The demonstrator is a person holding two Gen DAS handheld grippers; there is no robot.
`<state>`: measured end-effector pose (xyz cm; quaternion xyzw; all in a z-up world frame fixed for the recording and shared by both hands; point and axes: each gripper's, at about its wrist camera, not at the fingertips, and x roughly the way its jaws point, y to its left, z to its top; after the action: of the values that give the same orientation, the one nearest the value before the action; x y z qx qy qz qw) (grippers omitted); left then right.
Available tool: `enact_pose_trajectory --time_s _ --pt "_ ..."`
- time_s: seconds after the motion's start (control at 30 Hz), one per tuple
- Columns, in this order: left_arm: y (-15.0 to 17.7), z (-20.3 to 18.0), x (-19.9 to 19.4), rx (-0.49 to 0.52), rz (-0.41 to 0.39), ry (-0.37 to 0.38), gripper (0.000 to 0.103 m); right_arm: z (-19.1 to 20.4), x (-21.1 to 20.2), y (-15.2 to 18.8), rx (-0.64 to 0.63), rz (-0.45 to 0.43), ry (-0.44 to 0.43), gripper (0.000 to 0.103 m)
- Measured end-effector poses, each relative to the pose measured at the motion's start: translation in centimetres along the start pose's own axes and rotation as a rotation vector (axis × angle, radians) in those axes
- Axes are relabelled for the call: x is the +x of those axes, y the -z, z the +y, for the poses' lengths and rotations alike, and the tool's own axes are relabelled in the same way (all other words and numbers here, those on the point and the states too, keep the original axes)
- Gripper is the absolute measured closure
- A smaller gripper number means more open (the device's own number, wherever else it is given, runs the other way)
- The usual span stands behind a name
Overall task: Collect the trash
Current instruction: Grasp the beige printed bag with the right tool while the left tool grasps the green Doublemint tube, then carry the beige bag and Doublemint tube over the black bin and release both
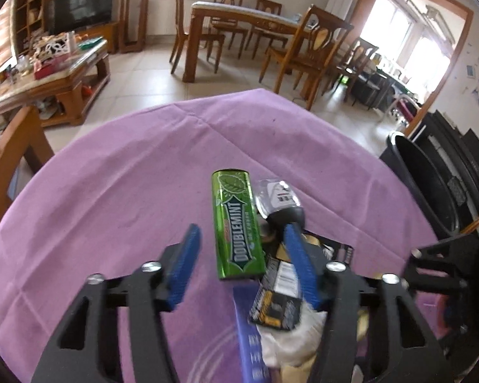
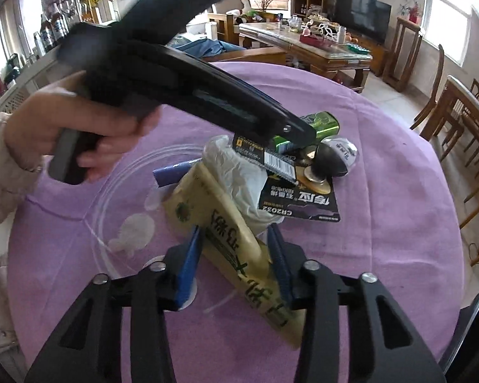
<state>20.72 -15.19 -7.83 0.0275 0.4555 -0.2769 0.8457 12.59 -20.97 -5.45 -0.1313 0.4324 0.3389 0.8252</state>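
A green Doublemint gum pack (image 1: 238, 226) lies on the purple-clothed table (image 1: 111, 191), at the edge of a trash pile. My left gripper (image 1: 241, 233) straddles the pack, open, with a gap at both blue pads. In the right wrist view, my right gripper (image 2: 234, 228) is shut on a yellow carton (image 2: 226, 223) with green writing, which lies slantwise between the pads. Behind it lie a white plastic bag (image 2: 239, 172), a black battery card (image 2: 300, 201), a purple-blue strip (image 2: 172, 172) and a black round piece in clear wrap (image 2: 330, 159). The green gum pack (image 2: 322, 124) shows under the left gripper's black body (image 2: 207, 95).
A person's hand (image 2: 79, 134) holds the left gripper. A clear glass dish (image 2: 102, 245) sits under the pile. A black bin (image 1: 431, 185) stands just off the table's right edge. Wooden chairs (image 1: 306, 54), a dining table and a coffee table (image 1: 48, 73) stand beyond.
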Motion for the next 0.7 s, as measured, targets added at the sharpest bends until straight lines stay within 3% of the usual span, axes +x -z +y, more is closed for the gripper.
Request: enact_pose_trajectory --time_s 0.1,0.23,0.37,0.5,0.7 --pt "-0.2 0.2 1.1 -0.008 -0.004 -0.012 0.070 0.6 -0.5 0.3 -0.020 -0.014 -0.001 0.076" --pt "-0.4 0.0 1.5 -0.004 -0.009 -0.031 0.071 1.5 -1.3 1.3 -0.026 -0.038 0.022 0.084" --pt "0.2 0.4 0.7 -0.023 -0.032 -0.044 0.071 1.7 -2.2 1.0 0.001 -0.095 0.018 0.084" --pt "1.5 1.2 -2.2 -0.073 -0.117 -0.013 0.071 1.0 -4.7 1.4 0.071 -0.201 0.000 0.084" --pt "3.0 0.7 -8.8 -0.106 -0.266 0.034 0.071 -1.8 -9.6 3.1 0.285 -0.398 0.008 0.084"
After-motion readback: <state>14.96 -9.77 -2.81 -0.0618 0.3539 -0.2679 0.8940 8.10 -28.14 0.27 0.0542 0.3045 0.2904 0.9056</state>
